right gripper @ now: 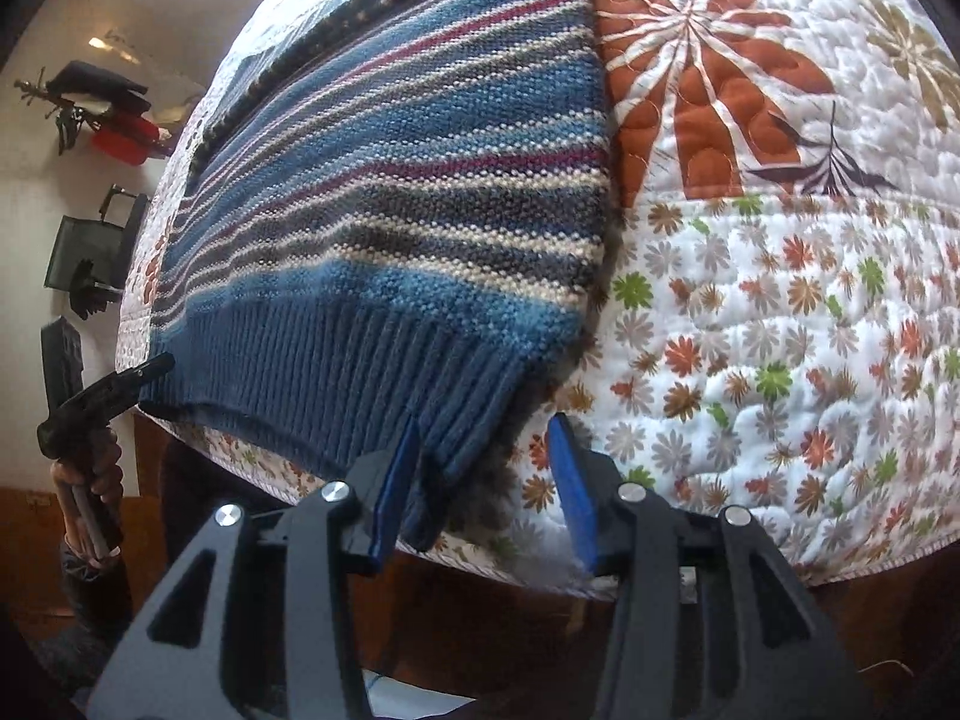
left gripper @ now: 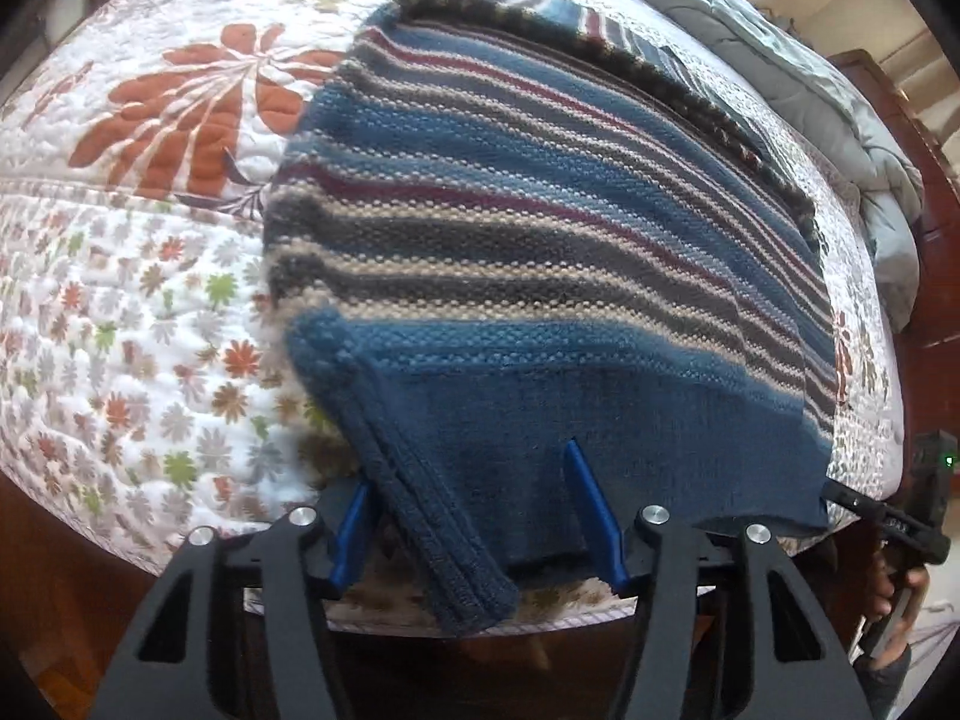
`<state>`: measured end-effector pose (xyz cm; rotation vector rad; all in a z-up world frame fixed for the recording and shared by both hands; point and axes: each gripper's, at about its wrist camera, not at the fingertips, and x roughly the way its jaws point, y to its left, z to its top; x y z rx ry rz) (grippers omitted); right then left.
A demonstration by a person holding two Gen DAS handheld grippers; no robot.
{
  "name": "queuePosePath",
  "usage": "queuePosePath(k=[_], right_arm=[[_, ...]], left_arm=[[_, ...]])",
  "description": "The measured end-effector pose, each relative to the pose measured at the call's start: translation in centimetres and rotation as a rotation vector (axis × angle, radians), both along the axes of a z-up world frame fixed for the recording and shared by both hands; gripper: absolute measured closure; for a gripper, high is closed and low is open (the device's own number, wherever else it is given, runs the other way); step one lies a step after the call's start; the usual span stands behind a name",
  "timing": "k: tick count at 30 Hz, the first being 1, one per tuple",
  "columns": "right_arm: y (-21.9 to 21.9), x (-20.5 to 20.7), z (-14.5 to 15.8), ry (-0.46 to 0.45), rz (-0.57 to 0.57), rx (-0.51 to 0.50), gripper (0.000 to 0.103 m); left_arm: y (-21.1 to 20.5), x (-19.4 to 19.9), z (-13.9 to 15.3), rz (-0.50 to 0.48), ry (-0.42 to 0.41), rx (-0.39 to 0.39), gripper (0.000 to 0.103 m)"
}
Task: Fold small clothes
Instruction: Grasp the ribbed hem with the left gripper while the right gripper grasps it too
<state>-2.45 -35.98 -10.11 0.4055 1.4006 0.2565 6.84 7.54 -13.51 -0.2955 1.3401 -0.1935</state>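
Nearby, a grey duvet (left gripper: 798, 78) lies bunched beyond the striped sweater (left gripper: 510, 240)

bare quilt (right gripper: 780, 330) beside sweater (right gripper: 390, 210)

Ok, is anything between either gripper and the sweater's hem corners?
Nothing visible. The striped sweater hem already lies between the left gripper fingers and the right gripper fingers, on the floral quilt.

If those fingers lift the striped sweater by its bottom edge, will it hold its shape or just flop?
The striped sweater would probably flop: it is soft knit, draped flat on the quilt. Its thick ribbed hem likely grips well rather than slipping. It may drag against the quilt.
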Motion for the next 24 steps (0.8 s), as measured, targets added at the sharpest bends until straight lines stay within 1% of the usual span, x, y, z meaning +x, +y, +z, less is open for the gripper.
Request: queuePosePath(k=[3,5,6,8,9,11,12,13,15,16,18,20,24], right_arm=[[0.2,-0.3,0.2,0.002,0.002,0.014,0.058],[0.3,-1.0,0.4,0.002,0.002,0.027,0.058],[0.2,-1.3,0.4,0.001,0.004,0.026,0.058],[0.4,-1.8,0.4,-0.004,0.015,0.027,0.058],[0.6,-1.9,0.3,-0.005,0.026,0.035,0.06],[1.1,-1.9,-0.1,0.003,0.035,0.048,0.07],[1.4,-1.8,-0.2,0.004,0.044,0.061,0.072],[1.7,-1.6,-0.5,0.004,0.054,0.077,0.076],[2.1,-1.2,-1.2,0.019,0.054,0.068,0.089],[2.2,-1.1,-1.3,0.021,0.052,0.071,0.093],[2.2,-1.1,-1.1,0.006,0.046,0.092,0.094],[2.1,-1.1,-0.2,-0.032,0.053,0.099,0.094],[1.1,-0.2,1.9,-0.068,0.024,0.19,0.095]], left_arm=[[-0.3,0.0,-0.4,0.004,0.002,0.012,0.046],[-0.8,0.0,-0.5,0.001,0.001,0.014,0.055],[-0.8,0.0,-0.5,-0.002,0.0,0.022,0.058],[-1.2,0.2,-0.8,0.001,-0.003,0.042,0.072],[-0.9,0.2,-0.9,0.003,0.0,0.048,0.075],[-0.2,0.1,-0.9,0.029,0.005,0.026,0.08],[0.0,0.1,-0.8,0.038,0.0,0.025,0.083],[0.0,0.1,-0.8,0.037,-0.006,0.035,0.088],[0.1,0.1,-0.8,0.04,-0.008,0.033,0.09],[0.1,0.0,-0.8,0.044,-0.008,0.031,0.091],[0.2,0.0,-0.7,0.048,-0.011,0.026,0.092],[0.6,-0.1,-0.5,0.051,-0.013,0.023,0.093],[2.0,0.1,1.4,0.07,-0.036,-0.037,0.094]])
